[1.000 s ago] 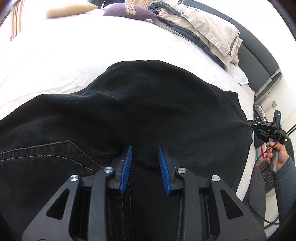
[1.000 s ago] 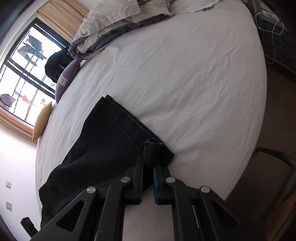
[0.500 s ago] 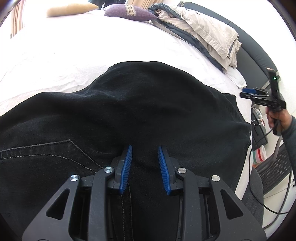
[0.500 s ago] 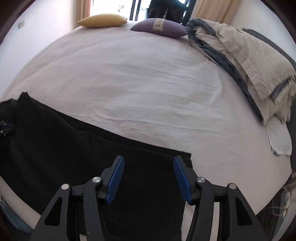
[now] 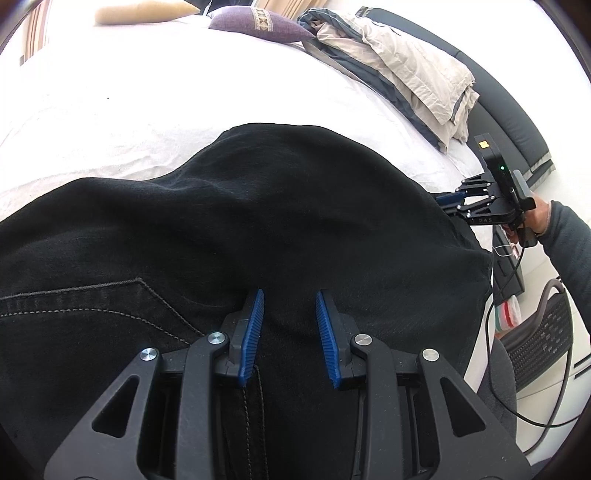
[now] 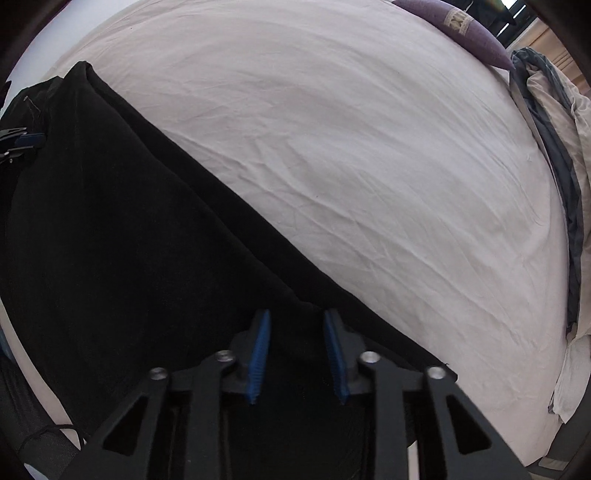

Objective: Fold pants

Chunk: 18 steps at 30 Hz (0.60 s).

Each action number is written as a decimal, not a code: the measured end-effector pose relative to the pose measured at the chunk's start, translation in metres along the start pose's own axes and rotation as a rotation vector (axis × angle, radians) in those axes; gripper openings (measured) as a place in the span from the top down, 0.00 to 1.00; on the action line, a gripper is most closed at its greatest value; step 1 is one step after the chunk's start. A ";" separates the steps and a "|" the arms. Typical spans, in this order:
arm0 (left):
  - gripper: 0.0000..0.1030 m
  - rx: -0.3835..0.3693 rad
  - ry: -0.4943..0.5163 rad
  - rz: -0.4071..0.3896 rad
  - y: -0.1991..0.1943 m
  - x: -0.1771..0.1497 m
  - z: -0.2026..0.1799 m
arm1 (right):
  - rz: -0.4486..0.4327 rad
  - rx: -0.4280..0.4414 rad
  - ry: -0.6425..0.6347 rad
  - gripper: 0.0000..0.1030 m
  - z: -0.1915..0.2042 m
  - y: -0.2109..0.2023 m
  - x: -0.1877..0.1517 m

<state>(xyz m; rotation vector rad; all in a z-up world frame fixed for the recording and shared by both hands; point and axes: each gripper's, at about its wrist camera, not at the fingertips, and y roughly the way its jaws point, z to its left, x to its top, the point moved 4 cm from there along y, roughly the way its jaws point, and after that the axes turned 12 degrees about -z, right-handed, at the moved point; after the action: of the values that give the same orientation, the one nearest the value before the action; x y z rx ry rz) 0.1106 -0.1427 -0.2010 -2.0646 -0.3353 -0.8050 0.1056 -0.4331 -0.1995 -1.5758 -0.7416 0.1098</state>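
Observation:
Black pants [image 5: 280,221] lie spread on the white bed sheet [image 5: 147,92], a stitched back pocket at the left. My left gripper [image 5: 288,317] is open, its blue pads low over the seat seam of the pants. My right gripper [image 6: 297,350] is open, low over the leg end of the pants [image 6: 129,240]. It also shows in the left wrist view [image 5: 448,201] at the far right edge of the pants. The left gripper's fingers [image 6: 22,142] show at the far left of the right wrist view.
A folded beige and grey duvet [image 5: 399,70], a purple cushion [image 5: 258,22] and a yellow pillow [image 5: 144,7] lie at the far side of the bed. A dark headboard [image 5: 517,122] stands at the right. A mesh chair [image 5: 546,332] and cables are beside the bed.
My right gripper let go of the pant hem, opened, swung up and came back down over the leg end. The left gripper has stayed open in place.

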 end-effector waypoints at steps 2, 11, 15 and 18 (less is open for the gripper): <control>0.72 0.009 0.004 0.008 -0.001 0.002 0.000 | 0.014 -0.047 -0.033 0.96 0.002 0.003 -0.001; 0.72 0.047 -0.027 -0.010 -0.005 0.012 -0.007 | -0.067 -0.194 0.058 1.00 -0.012 0.002 0.003; 0.72 0.048 -0.031 -0.017 -0.008 0.013 -0.002 | -0.061 -0.237 0.098 1.00 -0.020 0.010 0.006; 0.72 0.052 -0.032 -0.024 -0.010 0.014 -0.002 | -0.080 -0.283 0.160 0.99 -0.034 0.001 0.008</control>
<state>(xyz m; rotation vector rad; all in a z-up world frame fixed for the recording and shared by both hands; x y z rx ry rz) 0.1150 -0.1391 -0.1850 -2.0300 -0.3950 -0.7702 0.1283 -0.4581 -0.1922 -1.7964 -0.7157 -0.1865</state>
